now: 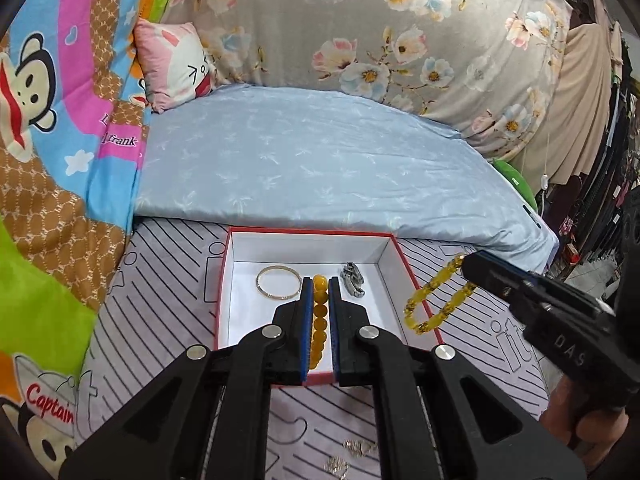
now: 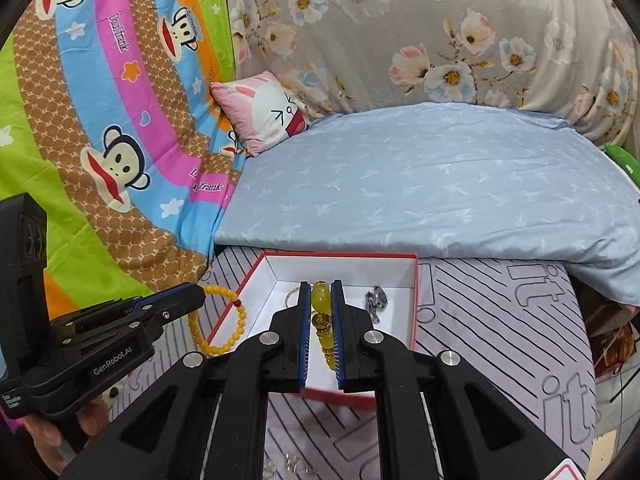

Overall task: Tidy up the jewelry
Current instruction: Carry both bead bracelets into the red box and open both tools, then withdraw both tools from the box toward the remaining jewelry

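Presently, both grippers carry yellow bead bracelets above the red-edged white cardboard box (image 1: 305, 240) lying on the striped grey bed sheet (image 1: 168, 320). The left gripper (image 1: 320, 284) has its fingers clamped on an opaque yellow bead bracelet (image 1: 320, 312), over the box's near edge. The right gripper (image 2: 321, 288) has its fingers closed on a translucent amber bead bracelet (image 1: 436, 300), hanging at the box's right edge. Inside lie a thin gold bangle (image 1: 279, 282) and a silver metal piece (image 1: 352, 278), apart. Recommended: lower each bracelet onto bare white floor, clear of both, before releasing. Further silver jewellery (image 1: 354, 450) waits on the sheet nearby.
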The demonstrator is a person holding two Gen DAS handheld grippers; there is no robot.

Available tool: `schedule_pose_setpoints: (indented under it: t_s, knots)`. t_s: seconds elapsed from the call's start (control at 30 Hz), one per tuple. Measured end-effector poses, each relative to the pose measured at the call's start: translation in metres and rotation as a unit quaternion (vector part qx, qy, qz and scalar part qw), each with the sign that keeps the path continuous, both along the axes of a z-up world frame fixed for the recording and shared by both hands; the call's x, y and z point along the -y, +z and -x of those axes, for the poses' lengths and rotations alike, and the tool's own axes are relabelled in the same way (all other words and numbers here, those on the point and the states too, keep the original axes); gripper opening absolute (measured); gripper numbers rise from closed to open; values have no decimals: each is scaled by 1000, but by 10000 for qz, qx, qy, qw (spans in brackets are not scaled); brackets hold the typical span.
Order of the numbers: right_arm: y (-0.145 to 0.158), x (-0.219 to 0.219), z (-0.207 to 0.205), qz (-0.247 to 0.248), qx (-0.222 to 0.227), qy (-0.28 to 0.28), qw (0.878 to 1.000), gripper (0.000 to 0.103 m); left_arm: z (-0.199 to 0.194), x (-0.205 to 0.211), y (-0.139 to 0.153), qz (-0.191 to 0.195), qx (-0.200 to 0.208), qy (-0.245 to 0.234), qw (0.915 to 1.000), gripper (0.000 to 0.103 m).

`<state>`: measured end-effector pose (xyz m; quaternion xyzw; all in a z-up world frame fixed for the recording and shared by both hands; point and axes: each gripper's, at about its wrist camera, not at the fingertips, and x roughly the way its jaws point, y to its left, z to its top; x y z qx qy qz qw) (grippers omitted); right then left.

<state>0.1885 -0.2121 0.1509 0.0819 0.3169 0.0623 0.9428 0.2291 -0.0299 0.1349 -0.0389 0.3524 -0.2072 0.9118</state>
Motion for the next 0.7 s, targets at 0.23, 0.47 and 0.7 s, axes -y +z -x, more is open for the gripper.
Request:
schedule_pose_setpoints:
  t_s: [0.23,0.47,0.7]
  knots:
    - [-44,-4,-45,-79,-446,72,9989,9,-38,15,-33,-115,-232,28,9997,7]
    - [-83,1,-68,15,-844,51,9964,10,-61,21,-71,-237,-555,73,9981,7]
    - [-83,16,-59,261,-589,-310,9974,33,-60,8,-79,-472,-332,613,9965,63]
